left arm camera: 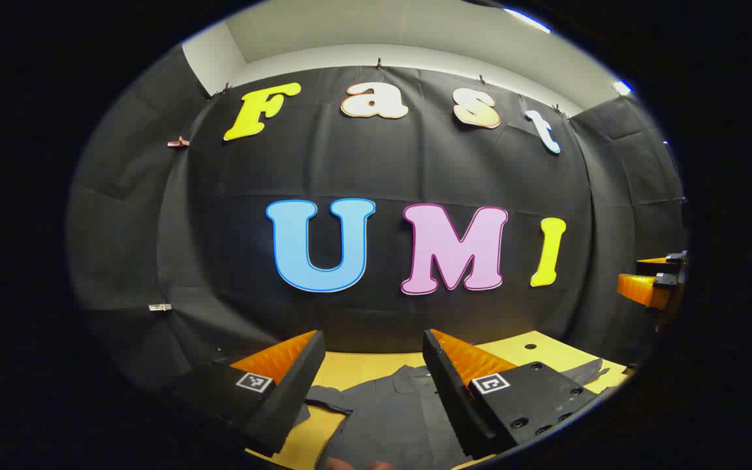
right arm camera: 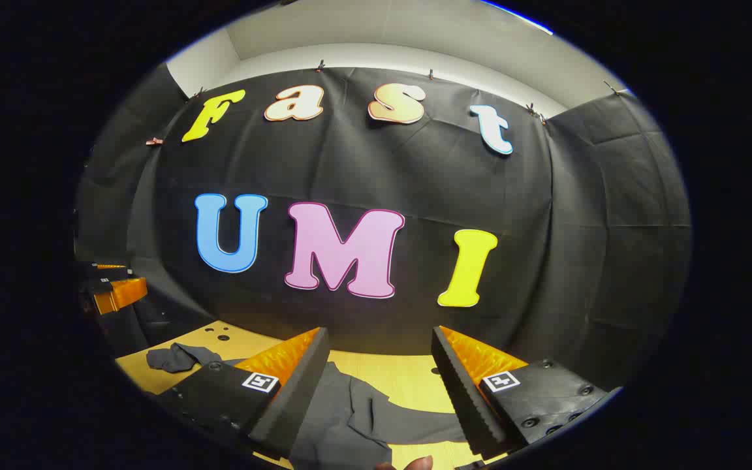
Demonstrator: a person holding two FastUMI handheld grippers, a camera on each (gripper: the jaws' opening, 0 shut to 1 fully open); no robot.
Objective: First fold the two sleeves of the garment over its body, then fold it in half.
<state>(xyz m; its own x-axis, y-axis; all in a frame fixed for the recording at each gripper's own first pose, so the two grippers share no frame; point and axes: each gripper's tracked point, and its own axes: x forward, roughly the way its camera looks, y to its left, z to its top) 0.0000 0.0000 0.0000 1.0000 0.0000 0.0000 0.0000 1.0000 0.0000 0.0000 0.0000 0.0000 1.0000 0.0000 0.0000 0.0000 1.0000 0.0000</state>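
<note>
Both grippers hang above a yellow table (left arm camera: 376, 369) with jaws spread wide and nothing between them. In the left gripper view, the left gripper (left arm camera: 371, 365) looks down on a dark garment (left arm camera: 389, 411) lying on the tabletop, one sleeve (left arm camera: 586, 372) stretched toward the far edge. In the right gripper view, the right gripper (right arm camera: 379, 365) hovers over the same cloth, the other sleeve (right arm camera: 177, 358) bunched near the table's corner.
</note>
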